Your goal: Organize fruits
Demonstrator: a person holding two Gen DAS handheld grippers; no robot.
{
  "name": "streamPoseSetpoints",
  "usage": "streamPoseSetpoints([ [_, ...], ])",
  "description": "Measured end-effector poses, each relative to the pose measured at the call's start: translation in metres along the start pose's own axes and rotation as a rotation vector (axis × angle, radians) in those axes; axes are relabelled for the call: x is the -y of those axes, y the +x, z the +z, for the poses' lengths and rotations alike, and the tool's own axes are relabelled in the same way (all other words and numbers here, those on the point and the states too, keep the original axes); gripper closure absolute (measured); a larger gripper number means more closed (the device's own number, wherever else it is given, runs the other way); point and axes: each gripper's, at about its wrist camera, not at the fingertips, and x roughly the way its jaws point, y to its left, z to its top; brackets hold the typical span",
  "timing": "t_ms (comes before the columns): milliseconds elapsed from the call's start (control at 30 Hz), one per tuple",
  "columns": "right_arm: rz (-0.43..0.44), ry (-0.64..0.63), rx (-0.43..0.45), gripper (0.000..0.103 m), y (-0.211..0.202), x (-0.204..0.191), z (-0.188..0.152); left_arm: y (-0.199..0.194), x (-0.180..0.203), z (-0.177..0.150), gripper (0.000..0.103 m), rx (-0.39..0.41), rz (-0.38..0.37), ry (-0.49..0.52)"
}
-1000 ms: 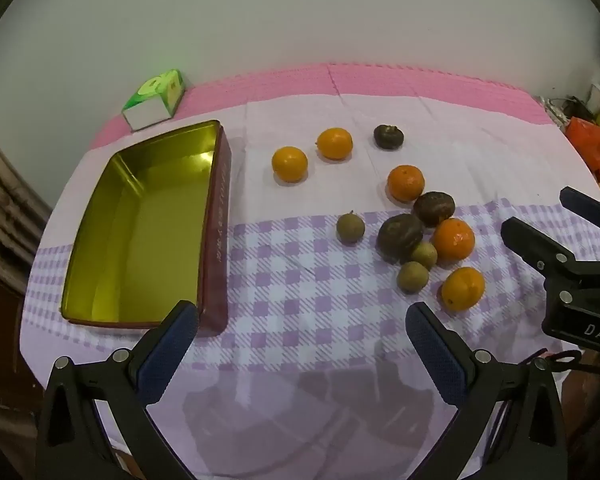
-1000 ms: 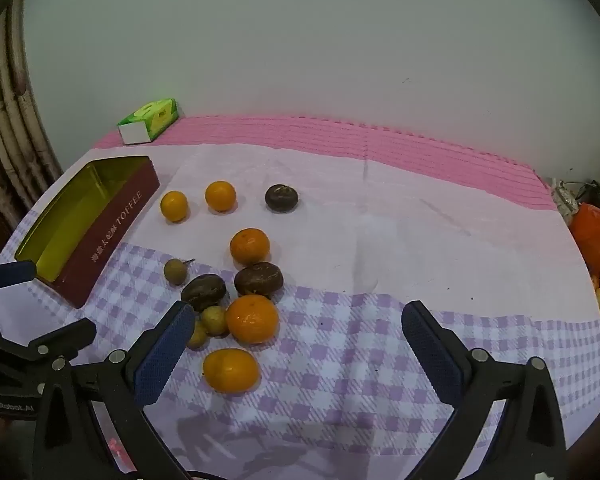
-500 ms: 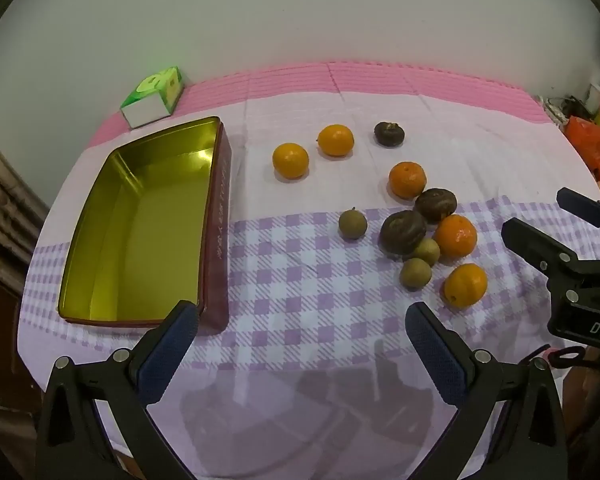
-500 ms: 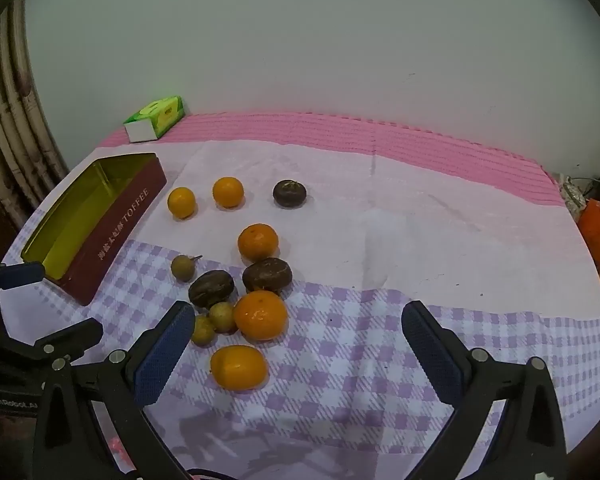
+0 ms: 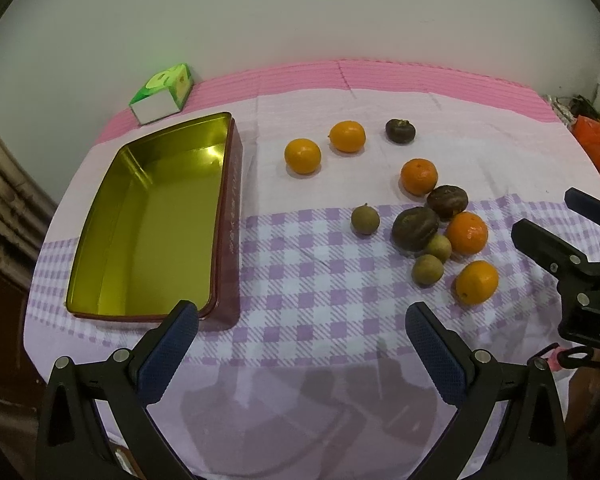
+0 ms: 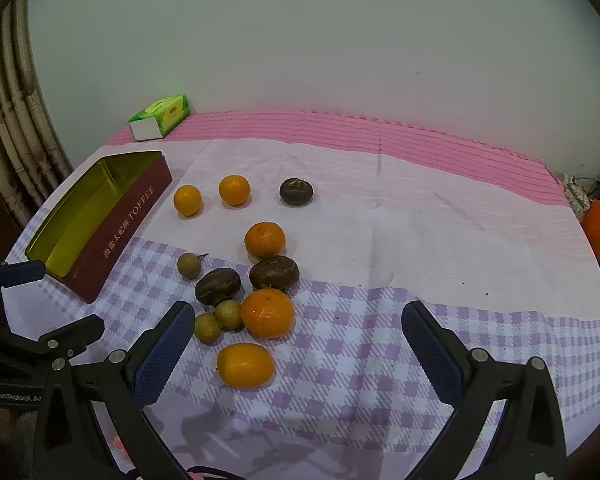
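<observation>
Ahead of right gripper [image 6: 294,344], spread wide: nearest orange [image 6: 245,365], seemingly untouched.

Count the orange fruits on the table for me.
5. Two sit side by side near the tin: and. One lies mid-cloth, one beside the dark fruits, and one nearest the cameras. None appears hidden.

The worktop's [image 6: 440,240] right half and near edge lie bare, open to a gripper. The toffee tin [image 5: 228,216] walls off the left side, its inside free. A tight fruit cluster [image 6: 252,300] crowds the middle; two oranges [image 5: 324,146] and a dark fruit [image 5: 400,131] stand apart behind it. A tissue box [image 5: 162,94] blocks the far-left corner.
</observation>
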Motion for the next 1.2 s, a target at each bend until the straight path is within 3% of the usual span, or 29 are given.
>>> streamPoseSetpoints([
  [1200,0.017,-0.015,-0.029,0.001,0.0064,-0.009,-0.0082,0.0055,-0.0087,-0.0033,0.0,-0.027,0.039,-0.014],
])
